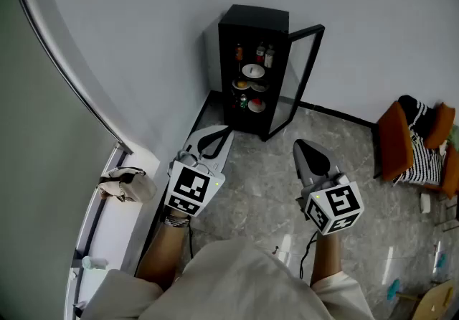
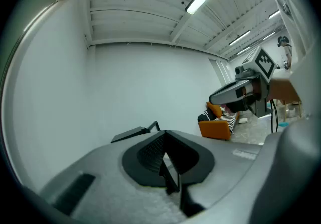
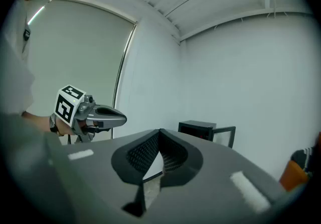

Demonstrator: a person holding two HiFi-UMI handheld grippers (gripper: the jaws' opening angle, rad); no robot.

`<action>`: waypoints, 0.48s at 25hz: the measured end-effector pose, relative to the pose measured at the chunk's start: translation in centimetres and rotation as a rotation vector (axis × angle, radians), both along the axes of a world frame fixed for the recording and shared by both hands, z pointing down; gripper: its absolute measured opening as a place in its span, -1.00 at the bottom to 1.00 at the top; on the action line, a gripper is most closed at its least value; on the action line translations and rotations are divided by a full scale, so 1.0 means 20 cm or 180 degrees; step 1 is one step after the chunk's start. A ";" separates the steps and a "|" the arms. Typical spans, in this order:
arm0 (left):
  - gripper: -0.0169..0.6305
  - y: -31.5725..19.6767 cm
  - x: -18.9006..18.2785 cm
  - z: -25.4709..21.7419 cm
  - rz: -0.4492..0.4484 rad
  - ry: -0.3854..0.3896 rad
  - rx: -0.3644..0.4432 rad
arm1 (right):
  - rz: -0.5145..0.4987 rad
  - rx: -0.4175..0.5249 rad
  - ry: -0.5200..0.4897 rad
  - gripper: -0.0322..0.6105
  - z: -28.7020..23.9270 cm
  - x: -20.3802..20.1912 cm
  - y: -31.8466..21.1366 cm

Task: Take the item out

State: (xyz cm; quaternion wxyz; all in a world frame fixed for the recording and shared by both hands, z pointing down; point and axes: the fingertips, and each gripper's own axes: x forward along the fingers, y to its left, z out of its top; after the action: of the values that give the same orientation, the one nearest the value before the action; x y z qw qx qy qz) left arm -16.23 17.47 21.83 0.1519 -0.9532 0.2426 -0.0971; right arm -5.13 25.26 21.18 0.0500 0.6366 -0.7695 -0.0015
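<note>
left gripper (image 1: 224,132): jaws pressed together, nothing in them
right gripper (image 1: 301,146): same deal, tips closed and empty
gap: the 2 grippers sit well apart from the cabinet (image 1: 252,17)
cabinet: straight ahead against the wall, glass door (image 1: 300,71) swung open on its right
items: all on the shelves inside (bottles (image 1: 264,53) up top, white dish (image 1: 252,70) below)
nearer hand: left, I reckon; it points almost at the opening
</note>
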 end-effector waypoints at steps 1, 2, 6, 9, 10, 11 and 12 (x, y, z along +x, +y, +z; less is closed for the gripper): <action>-0.92 0.00 0.01 0.00 0.0000 -0.0007 0.0005 | 0.0003 0.0004 -0.0014 -0.88 0.00 0.01 0.00; -0.92 0.01 0.03 -0.01 -0.0001 -0.0013 0.0008 | 0.0002 0.0008 -0.0039 -0.88 -0.01 0.03 0.01; -0.92 0.04 0.06 0.00 -0.0003 -0.0030 0.0007 | -0.0061 0.0048 -0.0302 -0.88 -0.02 0.06 0.04; -0.92 0.07 0.09 0.01 -0.0020 -0.0045 0.0000 | -0.0059 0.0036 -0.0360 -0.88 -0.01 0.11 0.05; -0.93 0.07 0.10 0.01 -0.0033 -0.0049 -0.0005 | -0.0059 0.0015 -0.0344 -0.88 0.00 0.12 0.06; -0.92 0.08 0.11 0.02 -0.0050 -0.0055 -0.0014 | -0.0063 -0.0008 -0.0327 -0.88 0.01 0.13 0.06; -0.92 0.09 0.12 0.02 -0.0072 -0.0060 -0.0024 | -0.0070 -0.0030 -0.0312 -0.88 0.02 0.15 0.07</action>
State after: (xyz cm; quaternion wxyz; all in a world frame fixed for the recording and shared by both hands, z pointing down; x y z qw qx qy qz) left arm -13.86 19.20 22.31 0.1494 -0.9501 0.2515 -0.1087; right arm -2.19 26.57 21.52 0.0153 0.6272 -0.7780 0.0328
